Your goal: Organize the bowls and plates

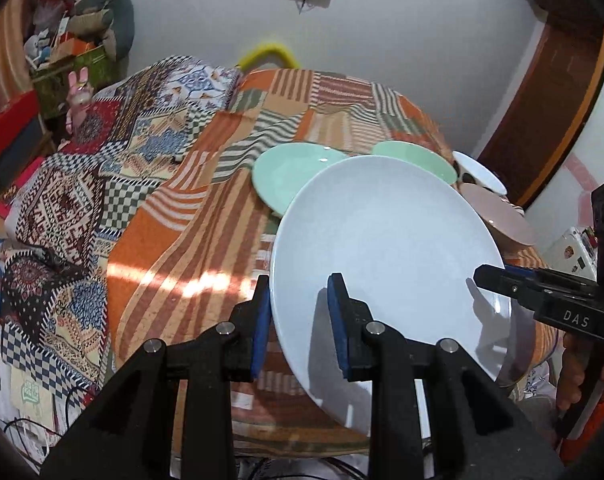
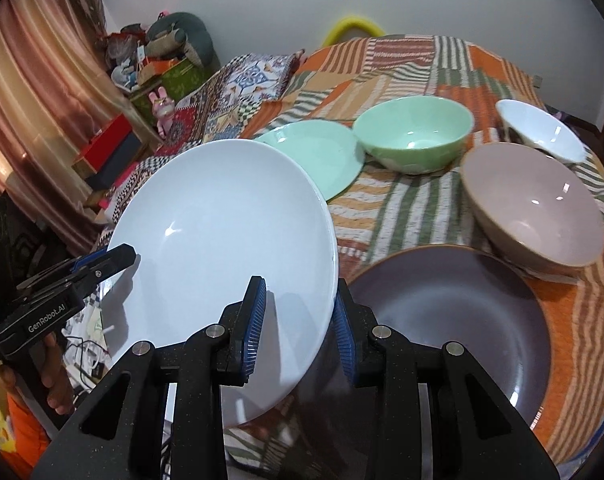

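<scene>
White plate (image 2: 221, 232) hangs tilted, its rim pinched by both the left gripper (image 1: 299, 322) and right gripper (image 2: 299, 328); purple plate (image 2: 462, 320) lies right of the right jaws.

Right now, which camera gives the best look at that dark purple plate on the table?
The right wrist view: the dark purple plate lies broad and near, just beyond the right gripper, partly covered by the white plate. In the left wrist view the white plate hides it almost wholly.
</scene>
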The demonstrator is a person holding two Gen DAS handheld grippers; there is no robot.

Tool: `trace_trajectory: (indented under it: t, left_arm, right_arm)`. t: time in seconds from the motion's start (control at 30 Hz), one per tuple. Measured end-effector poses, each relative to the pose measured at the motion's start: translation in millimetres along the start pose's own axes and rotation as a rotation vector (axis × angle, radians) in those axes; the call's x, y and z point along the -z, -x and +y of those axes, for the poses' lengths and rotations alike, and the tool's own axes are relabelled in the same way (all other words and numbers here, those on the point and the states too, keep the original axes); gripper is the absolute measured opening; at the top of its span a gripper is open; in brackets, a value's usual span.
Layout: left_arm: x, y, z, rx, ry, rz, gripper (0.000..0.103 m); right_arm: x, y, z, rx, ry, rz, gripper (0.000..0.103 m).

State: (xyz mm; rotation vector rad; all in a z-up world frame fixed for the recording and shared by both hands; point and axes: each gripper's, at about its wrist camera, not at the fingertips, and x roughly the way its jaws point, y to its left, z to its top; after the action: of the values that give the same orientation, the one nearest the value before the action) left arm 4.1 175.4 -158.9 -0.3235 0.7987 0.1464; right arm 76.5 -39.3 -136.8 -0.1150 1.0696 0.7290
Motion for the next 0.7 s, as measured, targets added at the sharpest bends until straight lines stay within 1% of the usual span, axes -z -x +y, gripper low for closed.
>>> trace_trajectory:
  t: [0.53, 0.7]
  left_arm:
    - [-2.6, 5.3, -62.4, 0.057, -0.120, -0.005, 0.027]
    - [-1.0, -0.5, -79.6, 0.082, -0.150, 0.019, 0.027]
  right_arm:
    - [19.7, 48.8, -35.9, 0.060, -0.070, -0.091, 0.030]
    - [26.5, 59.6, -49.9, 0.082, -0.098, -0.104, 0.030]
